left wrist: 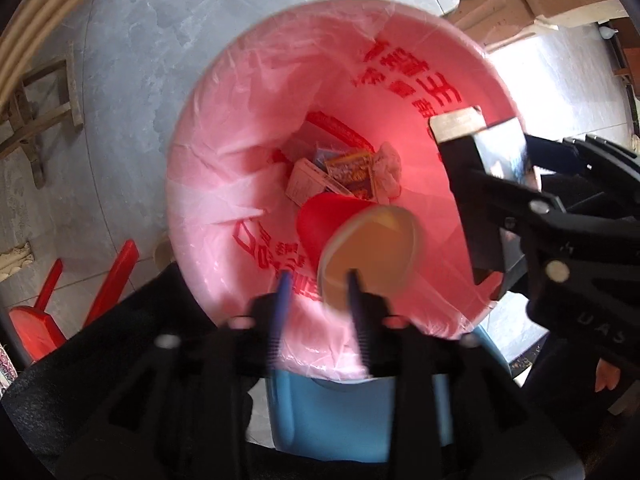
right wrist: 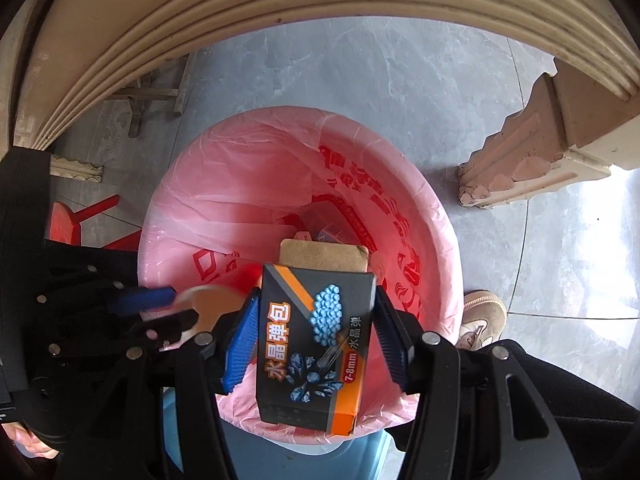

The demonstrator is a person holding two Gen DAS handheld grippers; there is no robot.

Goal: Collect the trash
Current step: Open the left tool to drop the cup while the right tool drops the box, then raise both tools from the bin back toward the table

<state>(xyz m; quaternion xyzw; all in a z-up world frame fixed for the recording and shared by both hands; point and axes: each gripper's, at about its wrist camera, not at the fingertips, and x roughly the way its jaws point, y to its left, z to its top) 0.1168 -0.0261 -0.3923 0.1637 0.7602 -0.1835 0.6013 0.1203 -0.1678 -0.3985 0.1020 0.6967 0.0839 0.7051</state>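
Both tools are hanging over the pink-lined bin (right wrist: 436,216), centre frame. Left tool (left wrist: 318,284) is standing apart, a blurred cup (left wrist: 368,252) just past its fingertips. Right tool (right wrist: 316,320) is clamping a dark box (right wrist: 316,344). Wrappers (left wrist: 344,176) are lying at the bottom already; box remaining.

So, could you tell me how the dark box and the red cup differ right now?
The dark box is a flat-sided carton printed in orange and blue; the red cup is round with a tan inside. The box is sharp and clamped between the right gripper pads; the cup is blurred, with the open left gripper fingers not pressing on it. Both are above the pink-lined bin.
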